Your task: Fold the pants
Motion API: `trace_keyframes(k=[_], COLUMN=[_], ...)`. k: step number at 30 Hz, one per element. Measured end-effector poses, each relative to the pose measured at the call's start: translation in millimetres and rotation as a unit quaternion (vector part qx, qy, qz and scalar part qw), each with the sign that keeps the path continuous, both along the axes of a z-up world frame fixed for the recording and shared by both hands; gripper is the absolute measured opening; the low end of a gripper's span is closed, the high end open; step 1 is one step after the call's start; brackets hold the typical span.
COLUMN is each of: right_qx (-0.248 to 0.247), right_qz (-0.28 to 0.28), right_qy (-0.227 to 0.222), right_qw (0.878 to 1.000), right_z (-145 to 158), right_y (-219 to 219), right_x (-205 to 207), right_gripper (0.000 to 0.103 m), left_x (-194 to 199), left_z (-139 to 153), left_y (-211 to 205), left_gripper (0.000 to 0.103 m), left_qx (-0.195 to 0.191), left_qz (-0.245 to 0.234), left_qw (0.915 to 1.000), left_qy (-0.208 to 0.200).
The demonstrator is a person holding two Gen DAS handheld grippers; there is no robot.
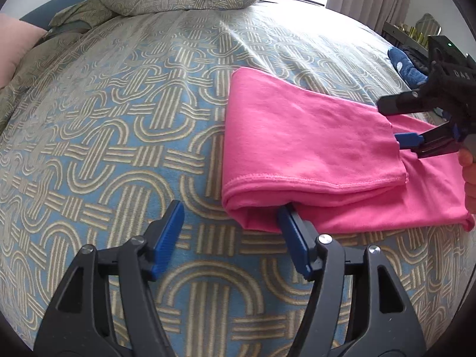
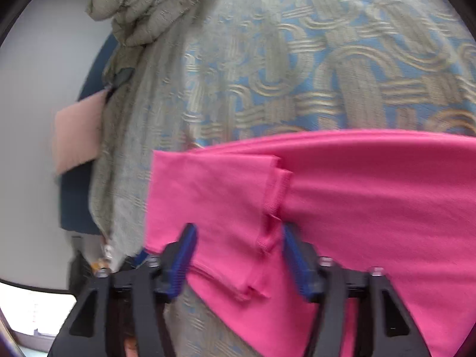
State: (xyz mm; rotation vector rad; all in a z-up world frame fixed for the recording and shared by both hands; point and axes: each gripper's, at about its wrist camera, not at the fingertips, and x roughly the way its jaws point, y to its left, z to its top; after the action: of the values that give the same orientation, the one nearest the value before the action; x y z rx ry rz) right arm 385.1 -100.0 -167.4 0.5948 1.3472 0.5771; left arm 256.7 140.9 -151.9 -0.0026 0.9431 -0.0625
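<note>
The pink pants (image 1: 312,154) lie folded on the bed (image 1: 119,148), long axis running toward the right edge, with wide bare cover to their left. The left tool (image 1: 232,238) gapes at the near fold, one finger touching it. The right tool (image 2: 238,264) spreads wide over the hem.

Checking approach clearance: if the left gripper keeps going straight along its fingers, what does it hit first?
Probably the bedspread. The left gripper is open; its right-hand finger already sits at the pants' near folded edge, so that finger would catch the fabric first. Depth unclear.
</note>
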Motion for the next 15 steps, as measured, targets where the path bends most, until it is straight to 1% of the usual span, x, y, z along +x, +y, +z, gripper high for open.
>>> trace_keyframes(k=[1, 2, 3, 4, 6, 8, 10, 11, 14, 15], right_qx=[0.002, -0.004, -0.013, -0.024, -0.041, -0.04, -0.029, -0.026, -0.037, -0.044], right_qz=[0.001, 0.005, 0.018, 0.029, 0.015, 0.006, -0.005, -0.011, -0.015, -0.013], right_qy=[0.002, 0.0, -0.001, 0.002, -0.013, -0.029, -0.048, -0.068, -0.106, -0.113], right_qw=[1.0, 1.0, 1.0, 0.999, 0.999, 0.999, 0.998, 0.997, 0.994, 0.992], right_z=[0.4, 1.0, 0.7, 0.4, 8.8, 21.5, 41.1, 57.5, 92.1, 99.0], right_y=[3.6, 8.9, 15.9, 22.4, 25.5, 25.0, 19.4, 15.2, 5.7, 3.0], right_x=[1.6, 3.0, 4.4, 4.4, 1.4, -2.9, -5.3, -6.7, -11.1, -13.1], right_gripper=[0.065, 0.055, 0.011, 0.005, 0.005, 0.005, 0.005, 0.005, 0.004, 0.004], left_x=[0.3, 0.2, 0.4, 0.7, 0.7, 1.2, 1.7, 1.5, 0.2, -0.8], left_z=[-0.2, -0.4, -0.4, -0.1, 0.4, 0.9, 1.6, 1.9, 5.0, 5.6], left_y=[0.6, 0.9, 1.1, 1.5, 2.2, 2.5, 2.4, 1.9, -2.9, -4.8], left_gripper=[0.067, 0.067, 0.067, 0.067, 0.067, 0.067, 0.067, 0.067, 0.067, 0.067], left_qx=[-0.002, -0.004, -0.004, -0.004, -0.003, -0.001, 0.001, 0.002, 0.01, 0.01], left_qz=[0.001, 0.002, 0.002, 0.001, -0.001, -0.003, -0.005, -0.004, -0.006, -0.009], left_qw=[1.0, 1.0, 1.0, 1.0, 1.0, 1.0, 1.0, 1.0, 0.9999, 0.9999], left_qy=[0.0, -0.001, -0.002, -0.002, -0.002, -0.002, -0.002, -0.002, -0.007, -0.007])
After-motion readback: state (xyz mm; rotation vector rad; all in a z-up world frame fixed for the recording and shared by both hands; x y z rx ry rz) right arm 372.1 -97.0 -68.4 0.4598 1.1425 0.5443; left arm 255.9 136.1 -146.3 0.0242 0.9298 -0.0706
